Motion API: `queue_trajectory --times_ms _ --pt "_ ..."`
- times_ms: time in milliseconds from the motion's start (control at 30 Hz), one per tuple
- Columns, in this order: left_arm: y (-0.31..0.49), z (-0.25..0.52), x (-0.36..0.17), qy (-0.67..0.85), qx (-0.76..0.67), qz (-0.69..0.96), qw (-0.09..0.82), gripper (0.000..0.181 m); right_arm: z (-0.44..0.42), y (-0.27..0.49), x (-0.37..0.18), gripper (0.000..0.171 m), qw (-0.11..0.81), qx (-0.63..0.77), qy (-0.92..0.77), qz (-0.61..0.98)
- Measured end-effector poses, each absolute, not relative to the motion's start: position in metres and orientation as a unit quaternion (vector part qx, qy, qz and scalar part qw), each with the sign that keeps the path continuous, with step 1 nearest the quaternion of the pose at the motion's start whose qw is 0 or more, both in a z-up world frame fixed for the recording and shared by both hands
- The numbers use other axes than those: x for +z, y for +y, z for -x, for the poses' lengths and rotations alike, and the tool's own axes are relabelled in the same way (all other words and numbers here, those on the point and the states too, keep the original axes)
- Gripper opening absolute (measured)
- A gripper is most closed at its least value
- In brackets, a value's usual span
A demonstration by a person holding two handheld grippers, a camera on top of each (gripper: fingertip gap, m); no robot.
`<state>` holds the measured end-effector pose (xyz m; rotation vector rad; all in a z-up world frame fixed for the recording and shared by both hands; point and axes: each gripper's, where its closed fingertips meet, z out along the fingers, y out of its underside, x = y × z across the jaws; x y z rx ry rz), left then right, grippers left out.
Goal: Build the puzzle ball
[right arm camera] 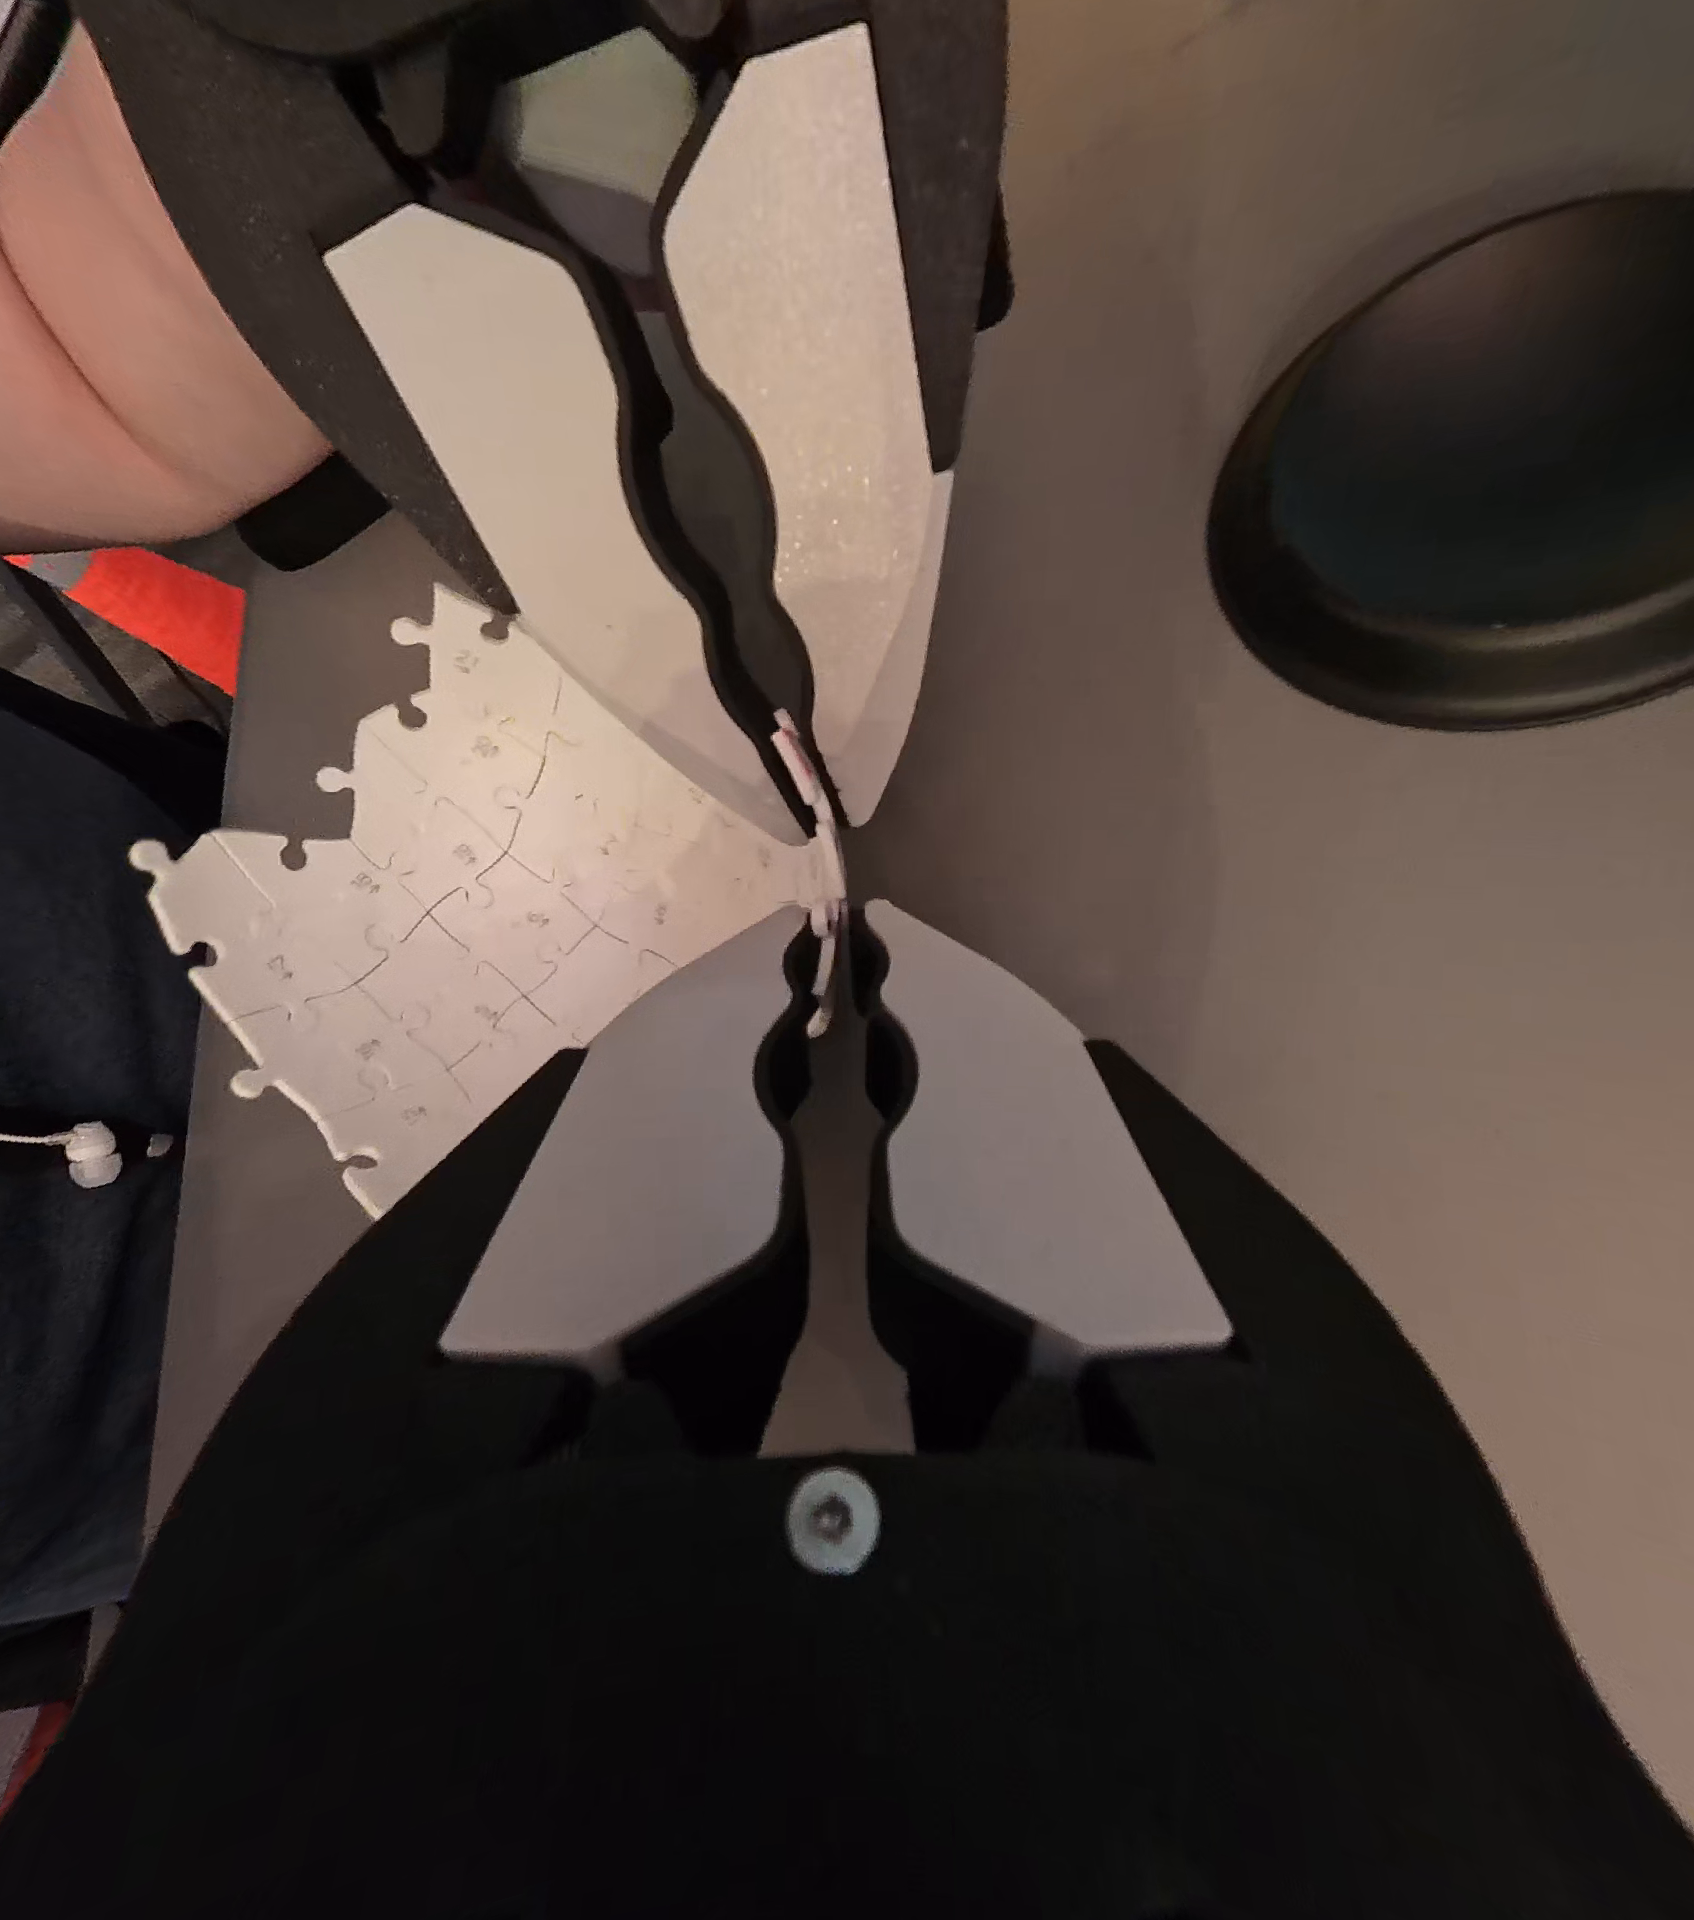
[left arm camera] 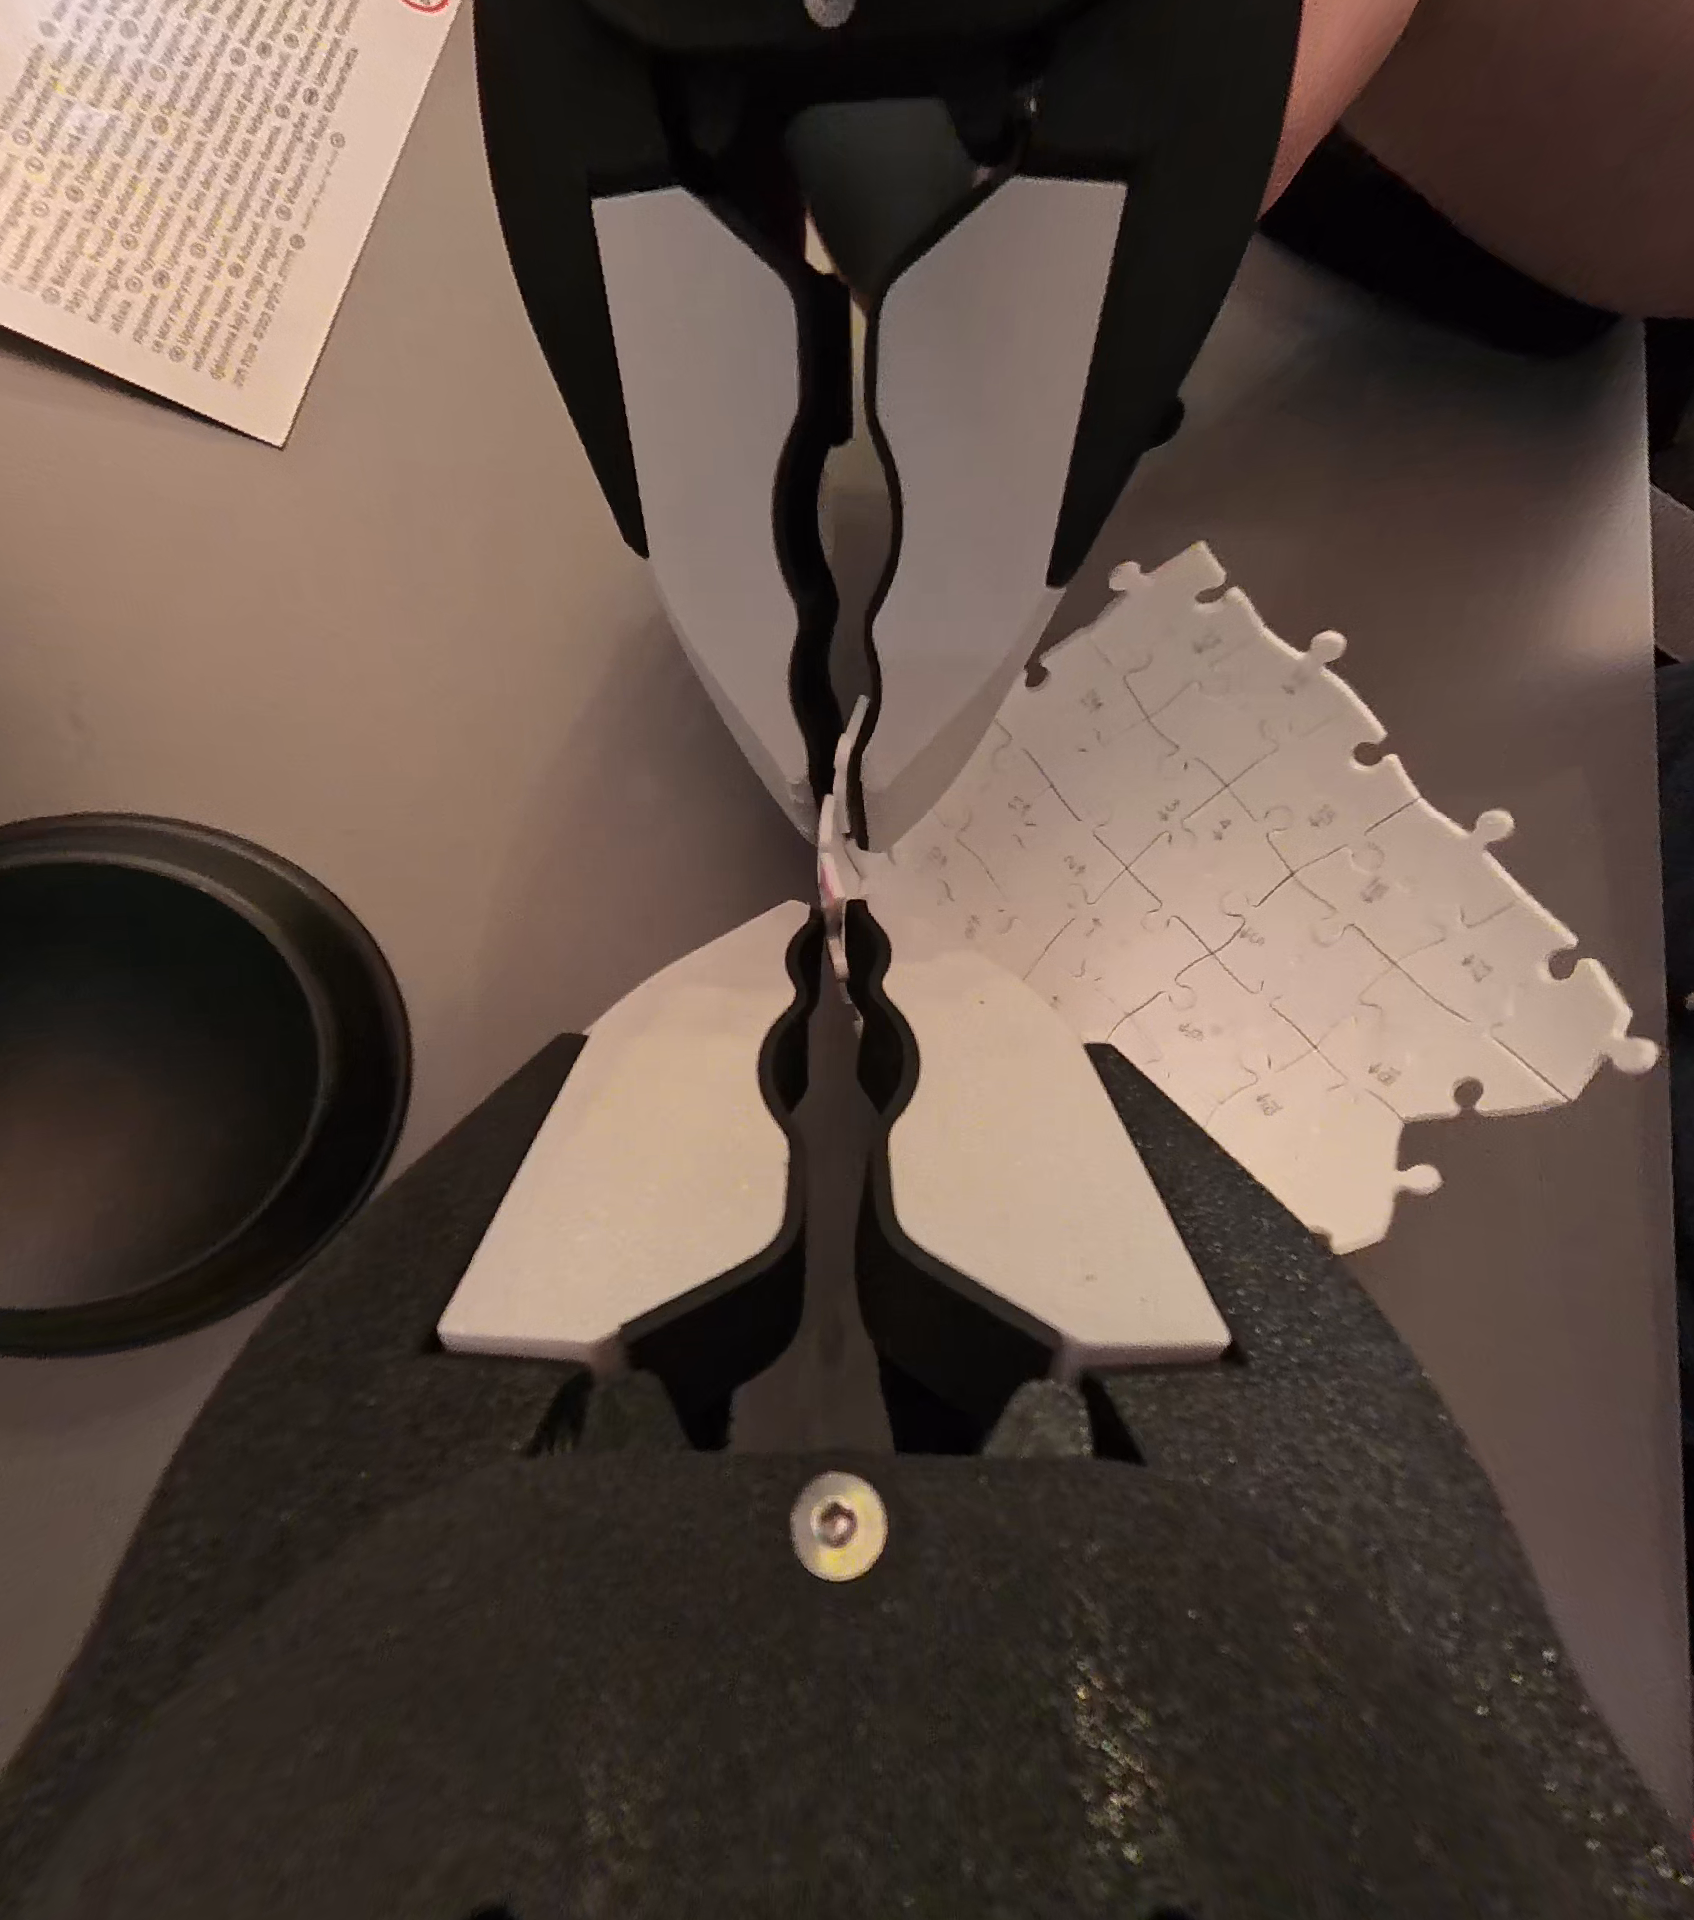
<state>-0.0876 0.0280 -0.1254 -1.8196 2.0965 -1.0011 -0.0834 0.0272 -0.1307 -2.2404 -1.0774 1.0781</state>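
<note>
Spanning the frame, the grey worktop (left arm camera: 303,665) carries a black ring (left arm camera: 105,1081) at the left. The assembled puzzle sheet (left arm camera: 1290,914) is held off it at centre right, likely so its curved edge can take another piece. Both the left hand-held gripper (left arm camera: 835,940) and the right hand-held gripper (left arm camera: 848,800) are clamped on its edge, tip to tip.

Dim, warm indoor light, soft shadows, strong wide-angle bending and blur toward edges

Small printed numbers mark the joined puzzle pieces (left arm camera: 1269,914); a leaflet (left arm camera: 136,187) carries dense print.
</note>
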Motion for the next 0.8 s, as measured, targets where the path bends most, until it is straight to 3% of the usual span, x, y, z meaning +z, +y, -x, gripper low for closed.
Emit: queue_trajectory --times_ms 400,433,467,500,567,667,800 --pt "0.027 0.087 -0.126 0.698 -0.346 0.621 0.084 0.003 0.083 0.026 -0.131 0.004 0.202 0.384 -0.382 0.816" --pt "0.026 0.086 -0.125 0.694 -0.353 0.622 0.080 0.003 0.082 0.025 -0.129 0.012 0.199 0.392 -0.378 0.815" --pt "0.026 0.087 -0.126 0.693 -0.354 0.624 0.077 0.003 0.080 0.028 -0.128 0.031 0.204 0.390 -0.369 0.818" --pt "0.027 0.088 -0.127 0.692 -0.351 0.626 0.074 0.003 0.075 0.029 -0.127 0.033 0.208 0.385 -0.367 0.821" --pt "0.028 0.088 -0.128 0.692 -0.350 0.628 0.074 0.003 0.070 0.027 -0.123 0.020 0.217 0.393 -0.373 0.812" --pt "0.028 0.088 -0.127 0.689 -0.350 0.630 0.073 0.004 0.068 0.024 -0.123 0.019 0.218 0.405 -0.367 0.809" --pt "0.032 0.092 -0.131 0.690 -0.333 0.639 0.068 0.021 0.071 0.022 -0.129 0.019 0.215 0.391 -0.380 0.810"
